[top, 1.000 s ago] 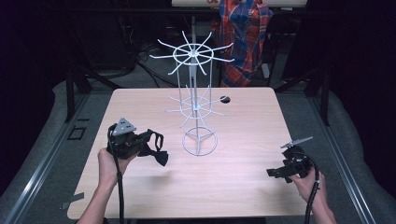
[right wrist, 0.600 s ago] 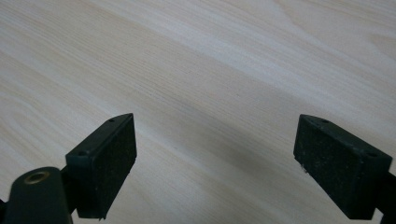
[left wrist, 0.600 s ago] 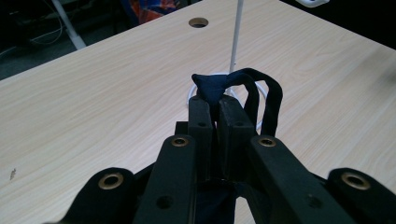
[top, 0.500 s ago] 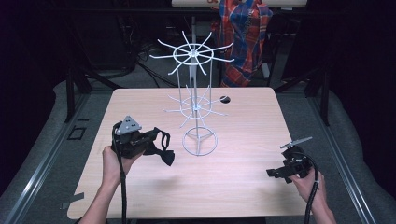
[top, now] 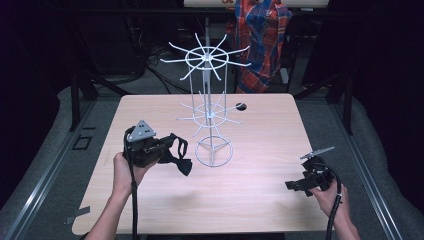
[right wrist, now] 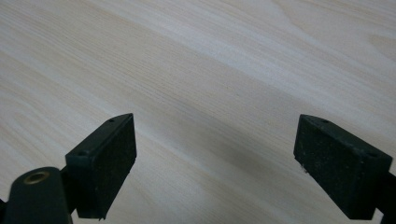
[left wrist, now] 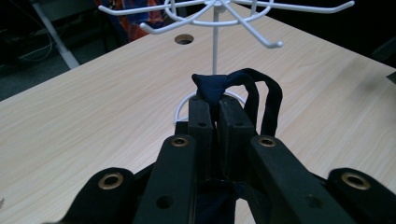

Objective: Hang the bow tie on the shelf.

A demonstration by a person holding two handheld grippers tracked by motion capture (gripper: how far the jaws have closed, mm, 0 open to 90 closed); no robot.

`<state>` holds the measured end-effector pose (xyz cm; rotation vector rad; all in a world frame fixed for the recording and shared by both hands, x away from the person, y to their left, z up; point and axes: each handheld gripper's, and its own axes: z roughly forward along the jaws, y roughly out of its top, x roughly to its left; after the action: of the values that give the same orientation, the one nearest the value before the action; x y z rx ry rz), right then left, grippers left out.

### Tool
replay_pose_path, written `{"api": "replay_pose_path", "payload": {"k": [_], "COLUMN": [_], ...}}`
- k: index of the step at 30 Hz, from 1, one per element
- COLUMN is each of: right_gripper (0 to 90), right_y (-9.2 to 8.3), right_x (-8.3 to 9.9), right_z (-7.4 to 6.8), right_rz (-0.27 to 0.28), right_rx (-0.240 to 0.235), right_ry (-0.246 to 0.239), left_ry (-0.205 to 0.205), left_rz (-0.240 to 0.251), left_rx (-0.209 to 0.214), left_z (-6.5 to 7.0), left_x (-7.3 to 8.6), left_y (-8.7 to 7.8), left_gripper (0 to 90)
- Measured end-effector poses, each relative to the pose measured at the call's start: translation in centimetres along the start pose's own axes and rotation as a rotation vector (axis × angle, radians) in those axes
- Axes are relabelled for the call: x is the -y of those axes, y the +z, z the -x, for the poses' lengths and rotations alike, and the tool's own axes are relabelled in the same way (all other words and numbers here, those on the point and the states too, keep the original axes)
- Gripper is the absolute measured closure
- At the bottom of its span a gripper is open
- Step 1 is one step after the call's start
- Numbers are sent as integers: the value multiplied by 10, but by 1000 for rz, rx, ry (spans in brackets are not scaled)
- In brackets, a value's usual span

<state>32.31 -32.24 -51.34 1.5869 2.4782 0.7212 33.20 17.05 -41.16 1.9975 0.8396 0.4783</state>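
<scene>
The pale wooden counter [top: 260, 150] carries a white wire rack with radiating hooks [top: 210, 107] at frame centre, every hook bare. At centre left, the left hand-held gripper [top: 159, 151] pinches a dark bow tie with strap [left wrist: 219, 88], lifted beside the rack's base: picked up, not yet hung. The right hand-held gripper [right wrist: 215, 154], lower right, gapes empty.

Two black two-jaw grippers are seen, each trailed by a black cable. The left gripper [top: 165, 152] is topped by a grey three-cornered plate with small holes; its matte black arms [left wrist: 177, 182] are set with brass-ringed rivet holes. The right gripper [right wrist: 215, 163] is fitted with flat, rough-textured black pads [right wrist: 343, 163]. The forearms are bare, with no sleeves.
</scene>
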Motion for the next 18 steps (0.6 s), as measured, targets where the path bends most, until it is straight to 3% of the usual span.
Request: {"api": "replay_pose_path", "payload": {"k": [18], "right_gripper": [129], "right_y": [5], "right_x": [-3], "right_z": [0], "right_rz": [-4], "right_rx": [-14], "right_ry": [-14], "left_ry": [3], "left_rz": [31], "left_rx": [31], "left_z": [4], "left_x": [-14], "left_y": [0], "left_gripper": [849]}}
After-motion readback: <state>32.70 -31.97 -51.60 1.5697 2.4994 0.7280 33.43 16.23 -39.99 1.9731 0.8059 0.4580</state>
